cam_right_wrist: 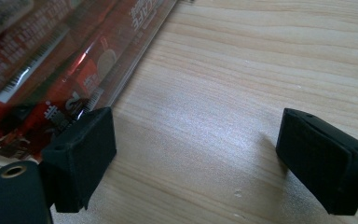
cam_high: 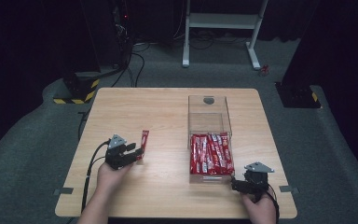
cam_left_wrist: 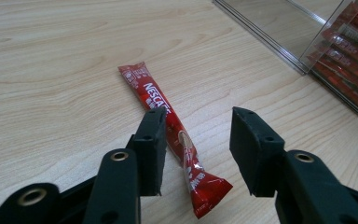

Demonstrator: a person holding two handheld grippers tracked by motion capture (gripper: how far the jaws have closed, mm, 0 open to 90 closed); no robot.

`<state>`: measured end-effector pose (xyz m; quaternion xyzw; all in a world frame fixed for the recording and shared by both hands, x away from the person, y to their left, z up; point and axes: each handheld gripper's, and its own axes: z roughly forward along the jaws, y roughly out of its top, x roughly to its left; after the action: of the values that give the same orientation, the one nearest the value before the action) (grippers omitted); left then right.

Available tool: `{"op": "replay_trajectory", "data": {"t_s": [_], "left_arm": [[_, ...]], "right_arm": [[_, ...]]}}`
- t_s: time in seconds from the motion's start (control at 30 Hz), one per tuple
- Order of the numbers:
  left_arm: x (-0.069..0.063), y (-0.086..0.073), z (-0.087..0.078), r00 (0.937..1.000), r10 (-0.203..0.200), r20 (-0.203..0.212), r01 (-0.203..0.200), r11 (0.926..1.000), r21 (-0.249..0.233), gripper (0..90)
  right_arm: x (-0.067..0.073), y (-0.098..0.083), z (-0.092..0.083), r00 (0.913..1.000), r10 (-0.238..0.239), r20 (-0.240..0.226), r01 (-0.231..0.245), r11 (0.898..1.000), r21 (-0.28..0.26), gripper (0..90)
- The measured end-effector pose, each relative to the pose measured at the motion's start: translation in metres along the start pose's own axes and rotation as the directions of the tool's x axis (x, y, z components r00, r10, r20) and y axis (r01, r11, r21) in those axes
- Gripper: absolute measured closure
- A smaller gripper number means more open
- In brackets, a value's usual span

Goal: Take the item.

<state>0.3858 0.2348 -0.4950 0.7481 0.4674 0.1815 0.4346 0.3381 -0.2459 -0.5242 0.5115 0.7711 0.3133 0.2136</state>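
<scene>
A single red Nescafe sachet (cam_high: 145,137) (cam_left_wrist: 156,95) lies flat on the wooden table (cam_high: 168,112), left of a clear plastic box (cam_high: 208,109) (cam_left_wrist: 284,28). Several more red sachets (cam_high: 210,155) (cam_left_wrist: 349,60) (cam_right_wrist: 51,60) are packed in the box's near half. My left gripper (cam_high: 137,150) (cam_left_wrist: 198,135) is open low over the sachet's near end, which lies between the jaws, close to the left one. My right gripper (cam_high: 237,183) (cam_right_wrist: 196,140) is open over bare wood at the box's near right corner, its left jaw next to the box wall.
The far half of the box holds nothing. On the floor beyond the table are a white frame (cam_high: 221,21), a black-and-yellow striped base (cam_high: 77,91) at the back left and a black stand (cam_high: 298,93) at the right. Cables trail from both grippers.
</scene>
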Motion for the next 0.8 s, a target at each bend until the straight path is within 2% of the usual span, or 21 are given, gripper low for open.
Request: {"op": "replay_trajectory", "data": {"t_s": [0.17, 0.33, 0.43, 0.8], "left_arm": [[-0.002, -0.001, -0.003, 0.9998, 0.019, -0.004, -0.018, 0.9998, 0.01, 50.5], [-0.003, -0.004, -0.006, 0.9981, 0.054, -0.031, -0.053, 0.9981, 0.031, 46.3], [0.001, -0.009, -0.011, 0.9988, 0.037, -0.033, -0.036, 0.9989, 0.029, 45.1], [0.015, -0.029, -0.038, 0.9981, 0.032, -0.053, -0.031, 0.999, 0.032, 41.9]], "right_arm": [[0.0, 0.0, 0.0, 1.0, 0.0, -0.001, 0.0, 1.0, 0.0, 11.7], [0.0, 0.0, 0.0, 1.0, 0.0, -0.001, 0.0, 1.0, 0.0, 11.7], [0.0, 0.0, 0.0, 1.0, 0.0, -0.001, 0.0, 1.0, 0.0, 11.8], [0.0, 0.0, 0.0, 1.0, -0.001, -0.003, 0.001, 1.0, 0.001, 11.9]]}}
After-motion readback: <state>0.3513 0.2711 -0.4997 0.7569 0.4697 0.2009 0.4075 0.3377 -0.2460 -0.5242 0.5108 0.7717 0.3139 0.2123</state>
